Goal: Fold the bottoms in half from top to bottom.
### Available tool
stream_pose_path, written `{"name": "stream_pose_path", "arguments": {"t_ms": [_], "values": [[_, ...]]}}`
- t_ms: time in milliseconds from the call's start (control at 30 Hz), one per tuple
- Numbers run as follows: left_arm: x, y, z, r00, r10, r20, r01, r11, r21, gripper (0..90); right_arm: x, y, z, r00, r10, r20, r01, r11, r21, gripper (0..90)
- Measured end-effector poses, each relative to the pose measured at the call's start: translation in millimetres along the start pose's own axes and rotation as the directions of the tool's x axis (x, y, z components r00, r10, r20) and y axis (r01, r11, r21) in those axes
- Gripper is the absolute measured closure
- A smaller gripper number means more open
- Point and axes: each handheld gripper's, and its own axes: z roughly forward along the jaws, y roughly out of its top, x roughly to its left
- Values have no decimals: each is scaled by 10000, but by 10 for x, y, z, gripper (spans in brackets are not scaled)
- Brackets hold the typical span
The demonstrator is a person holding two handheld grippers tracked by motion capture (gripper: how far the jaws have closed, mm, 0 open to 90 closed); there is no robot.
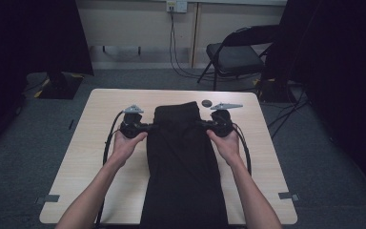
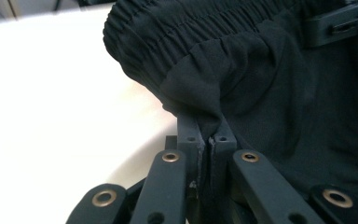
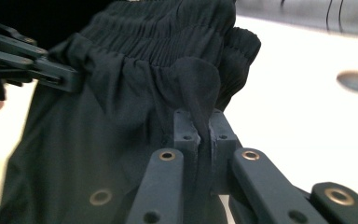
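A black garment with a gathered elastic waistband [image 1: 178, 157] lies lengthwise down the middle of the light wooden table [image 1: 90, 143], its waistband at the far end and its lower part hanging over the near edge. My left gripper [image 1: 153, 127] is shut on the fabric [image 2: 242, 88] at the garment's left edge, just below the waistband. My right gripper [image 1: 201, 124] is shut on the fabric [image 3: 121, 121] at the opposite edge. In the left gripper view my jaws [image 2: 207, 128] pinch a fold; in the right gripper view my jaws [image 3: 204, 122] do the same.
A small dark round disc [image 1: 207, 103] lies on the table just beyond the right gripper, also seen as the disc [image 3: 357, 81]. A black folding chair [image 1: 236, 55] stands beyond the table. Cables [image 1: 174, 47] run along the floor by the wall.
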Motion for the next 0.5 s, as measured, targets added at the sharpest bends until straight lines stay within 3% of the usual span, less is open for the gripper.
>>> {"name": "stream_pose_path", "arguments": {"t_ms": [133, 233, 500], "values": [[-34, 314, -214, 9993, 329, -196, -343, 9966, -755, 869, 119, 331, -204, 9989, -466, 88, 472, 9955, -827, 850], [-45, 587, -372, 9970, 670, -392, -707, 9923, -1015, 869, 173, 587, -303, 9972, -725, 157, 738, 9902, -1188, 850], [-27, 1157, -650, 9912, 1042, -821, -1171, 9780, -1725, 868, 275, 1271, -503, 9903, -1277, 546, 1359, 9717, -1932, 851]]}}
